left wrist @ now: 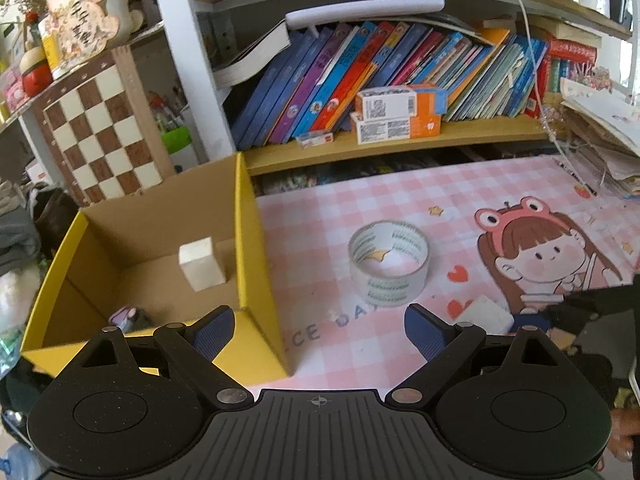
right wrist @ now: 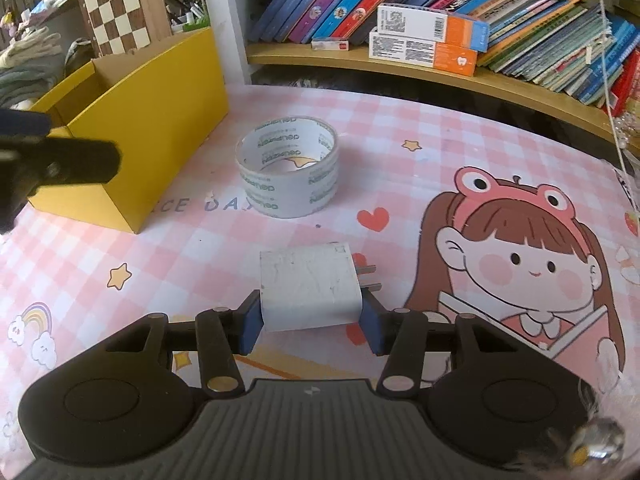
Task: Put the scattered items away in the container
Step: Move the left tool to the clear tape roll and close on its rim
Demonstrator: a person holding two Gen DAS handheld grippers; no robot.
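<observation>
A yellow cardboard box (left wrist: pixel 256 248) stands at the table's left; a white block (left wrist: pixel 202 264) and a small purple item (left wrist: pixel 126 317) lie inside. It also shows in the right wrist view (right wrist: pixel 160 120). A clear tape roll (left wrist: pixel 389 262) (right wrist: pixel 289 170) sits on the pink mat. My left gripper (left wrist: pixel 318 330) is open and empty, over the box's near right corner. My right gripper (right wrist: pixel 310 322) is shut on a white plug charger (right wrist: pixel 308 290) resting on the mat; the charger also shows in the left wrist view (left wrist: pixel 486 314).
A bookshelf (left wrist: pixel 396 140) with leaning books and orange-white boxes (left wrist: pixel 400 114) runs along the back of the table. A chessboard (left wrist: pixel 104 132) leans behind the box. Stacked papers (left wrist: pixel 600 140) lie at the right. My left gripper shows in the right wrist view (right wrist: pixel 56 164).
</observation>
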